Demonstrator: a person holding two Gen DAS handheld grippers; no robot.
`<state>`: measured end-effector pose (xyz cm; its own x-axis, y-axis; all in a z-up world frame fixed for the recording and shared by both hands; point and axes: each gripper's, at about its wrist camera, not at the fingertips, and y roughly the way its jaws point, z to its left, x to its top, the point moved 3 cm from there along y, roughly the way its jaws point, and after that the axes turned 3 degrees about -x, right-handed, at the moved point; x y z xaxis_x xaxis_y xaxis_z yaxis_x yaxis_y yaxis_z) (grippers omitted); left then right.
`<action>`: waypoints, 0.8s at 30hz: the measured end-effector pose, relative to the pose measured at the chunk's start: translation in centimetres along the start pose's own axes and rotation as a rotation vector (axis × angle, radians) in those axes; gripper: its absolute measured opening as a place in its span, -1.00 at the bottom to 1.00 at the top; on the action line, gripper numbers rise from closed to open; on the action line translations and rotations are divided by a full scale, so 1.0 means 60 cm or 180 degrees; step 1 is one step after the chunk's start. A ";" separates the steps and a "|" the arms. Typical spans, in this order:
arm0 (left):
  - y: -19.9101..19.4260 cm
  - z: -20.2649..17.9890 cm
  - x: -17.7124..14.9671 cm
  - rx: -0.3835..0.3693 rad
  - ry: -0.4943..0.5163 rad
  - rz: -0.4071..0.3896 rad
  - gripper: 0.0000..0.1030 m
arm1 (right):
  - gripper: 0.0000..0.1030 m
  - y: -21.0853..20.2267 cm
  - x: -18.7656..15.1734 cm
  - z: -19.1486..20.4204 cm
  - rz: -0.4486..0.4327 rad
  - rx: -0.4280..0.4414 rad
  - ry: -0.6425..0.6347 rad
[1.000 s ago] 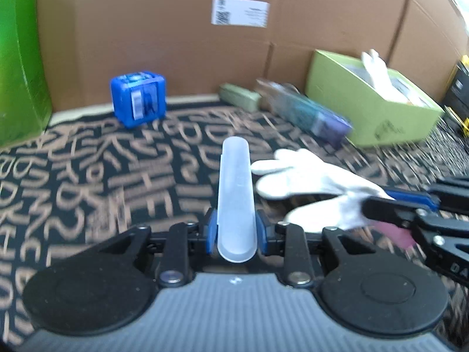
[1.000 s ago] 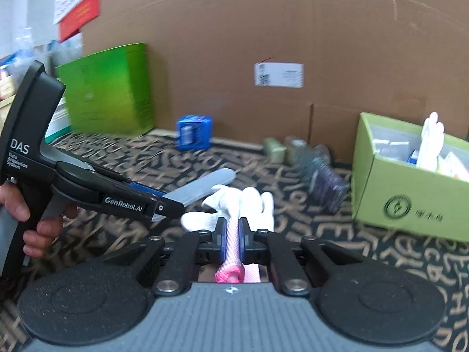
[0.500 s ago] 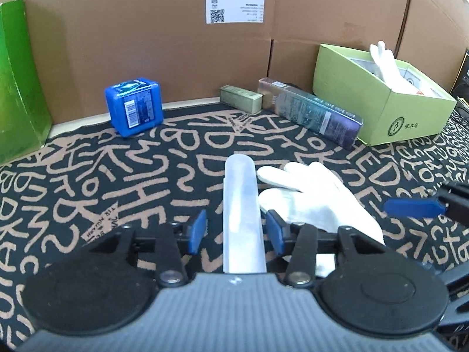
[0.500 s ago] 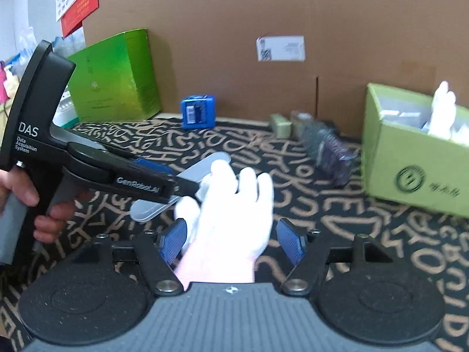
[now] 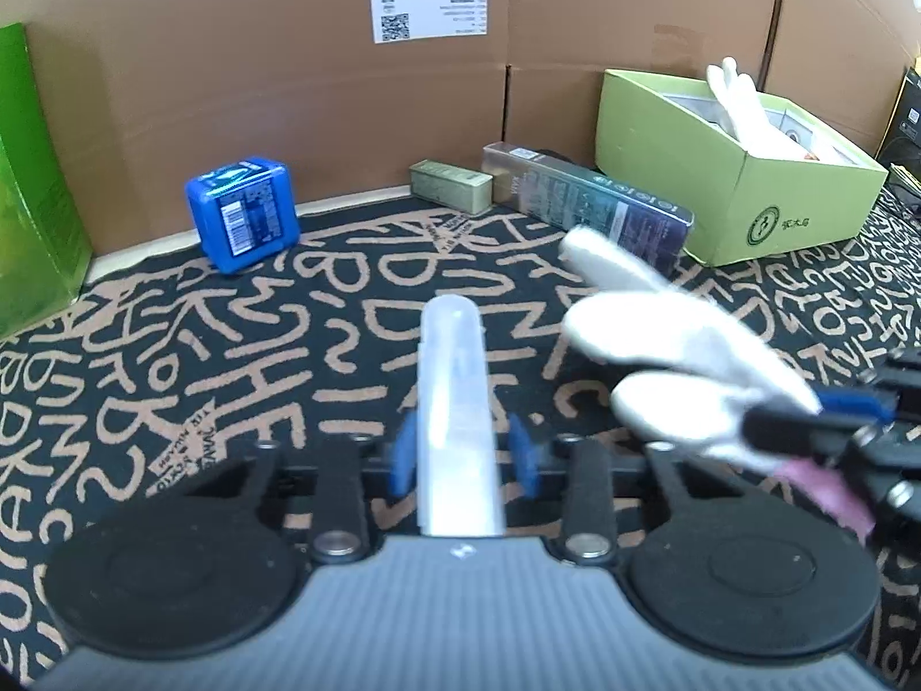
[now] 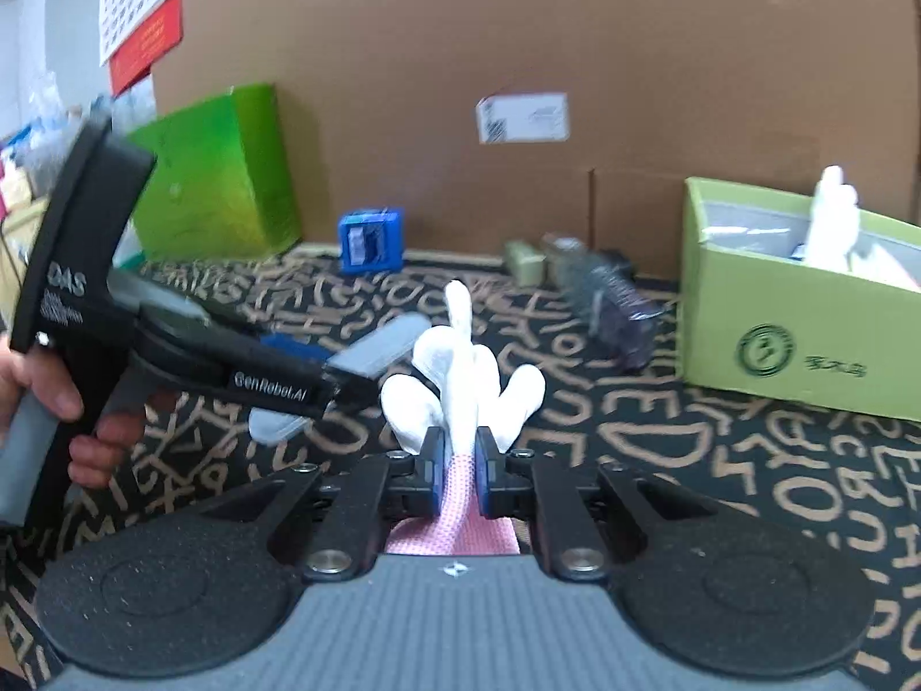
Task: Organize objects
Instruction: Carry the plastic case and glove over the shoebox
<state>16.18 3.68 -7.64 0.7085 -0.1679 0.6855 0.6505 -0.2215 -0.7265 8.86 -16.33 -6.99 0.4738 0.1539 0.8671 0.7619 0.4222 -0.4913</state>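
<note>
**White glove pinched in the right gripper, frosted case in the left**

White fabric fills the right gripper (image 6: 459, 460): its blue pads are clenched on a glove (image 6: 460, 386) at the pink cuff, having just closed on it, and the glove's fingers fan out ahead of the tips above the patterned desk (image 6: 719, 460). Ahead and to the right of this gripper stands an open light-green box (image 6: 806, 340) with another white glove (image 6: 832, 219) sticking up out of it.

The left gripper (image 5: 463, 460) has also just been closing, and its pads now sit against the sides of a long frosted plastic case (image 5: 455, 403) that points straight forward between them. To the right of this gripper, the glove hangs from the other gripper's tips. Further ahead, along a cardboard wall (image 5: 288, 86), lie a small blue box (image 5: 242, 213) to the left, a little olive box (image 5: 452, 184) and a long dark carton (image 5: 587, 201). A hand (image 6: 57, 403) grips the left gripper's handle.
</note>
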 end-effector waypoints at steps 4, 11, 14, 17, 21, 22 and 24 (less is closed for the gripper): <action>-0.004 -0.009 0.003 -0.0024 -0.0049 0.0031 -0.48 | -0.75 -0.027 0.009 -0.020 -0.0173 -0.0062 0.0125; -0.061 -0.067 0.053 -0.0381 0.0015 -0.0276 -0.48 | -0.75 -0.078 0.038 -0.066 -0.0538 -0.0232 0.0295; -0.085 -0.109 0.093 -0.0582 0.0116 -0.0476 -0.48 | -0.75 -0.102 0.055 -0.095 -0.0715 -0.0403 0.0334; -0.096 -0.151 0.137 -0.0771 0.0176 -0.0637 -0.48 | -0.75 -0.121 0.072 -0.129 -0.0873 -0.0591 0.0389; -0.093 -0.213 0.192 -0.0851 0.0312 -0.0793 -0.48 | -0.75 -0.142 0.092 -0.178 -0.1016 -0.0873 0.0456; -0.088 -0.226 0.206 -0.0868 0.0337 -0.0811 -0.48 | -0.75 -0.144 0.096 -0.190 -0.1043 -0.0940 0.0483; -0.075 -0.259 0.232 -0.0839 0.0393 -0.0854 -0.48 | -0.75 -0.146 0.107 -0.219 -0.1097 -0.1058 0.0549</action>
<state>18.85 -12.61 5.90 0.4741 -0.1813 0.8616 0.7040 -0.5097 -0.4946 11.00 -30.76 1.79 0.2148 -0.1059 0.9709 0.9728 0.1109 -0.2031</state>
